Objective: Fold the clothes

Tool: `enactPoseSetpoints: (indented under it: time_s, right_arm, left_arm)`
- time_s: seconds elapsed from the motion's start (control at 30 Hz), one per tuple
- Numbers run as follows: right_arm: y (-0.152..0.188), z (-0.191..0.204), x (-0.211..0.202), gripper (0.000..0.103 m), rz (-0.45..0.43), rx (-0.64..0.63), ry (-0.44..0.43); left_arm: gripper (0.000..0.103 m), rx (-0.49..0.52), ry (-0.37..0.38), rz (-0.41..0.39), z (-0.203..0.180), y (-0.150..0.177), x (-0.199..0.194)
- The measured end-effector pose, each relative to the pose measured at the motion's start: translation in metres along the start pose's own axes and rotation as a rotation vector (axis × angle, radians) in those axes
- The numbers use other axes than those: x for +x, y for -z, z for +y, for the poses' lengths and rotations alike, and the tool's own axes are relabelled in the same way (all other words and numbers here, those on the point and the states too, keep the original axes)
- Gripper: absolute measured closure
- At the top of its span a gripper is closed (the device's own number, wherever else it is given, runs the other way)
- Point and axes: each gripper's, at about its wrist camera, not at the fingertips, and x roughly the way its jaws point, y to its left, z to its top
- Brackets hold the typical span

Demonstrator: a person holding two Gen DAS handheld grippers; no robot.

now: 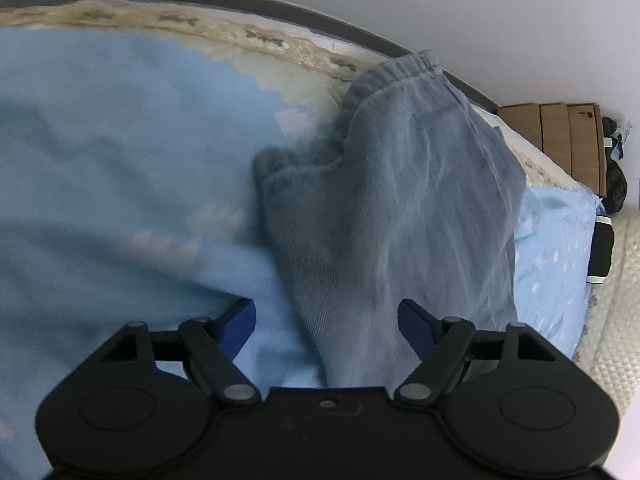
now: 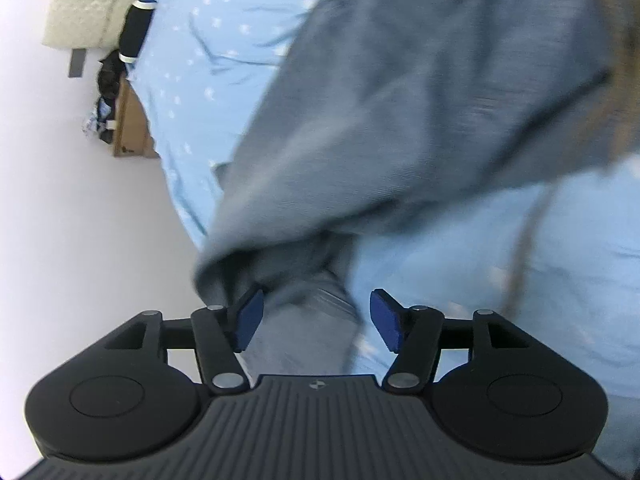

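Grey-blue trousers (image 1: 400,208) with an elastic waistband lie bunched on a light blue sheet (image 1: 100,140) on a bed. My left gripper (image 1: 326,316) is open, its blue pads apart, right over the near end of the trousers. In the right wrist view the same trousers (image 2: 420,100) spread across the sheet (image 2: 520,280). My right gripper (image 2: 316,316) is open, with a fold of the trouser cloth lying between its blue pads.
A patterned beige mattress edge (image 1: 256,36) and dark bed frame run along the far side by a white wall. Cardboard boxes (image 1: 560,140) and dark items stand at the right. A black cylinder (image 2: 136,32) lies at the sheet's edge.
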Motion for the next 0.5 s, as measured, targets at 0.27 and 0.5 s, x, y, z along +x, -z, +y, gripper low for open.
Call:
enactPoseSetpoints:
  time_s: [0.27, 0.5]
  right_arm:
    - [-0.03, 0.042, 0.051, 0.04, -0.055, 0.067, -0.015]
    - [-0.031, 0.047, 0.072, 0.089, -0.047, 0.083, 0.072]
  left_arm:
    - [0.052, -0.004, 0.007, 0.028, -0.011, -0.014, 0.003]
    - [0.088, -0.037, 0.043, 0.062, -0.018, -0.028, -0.002]
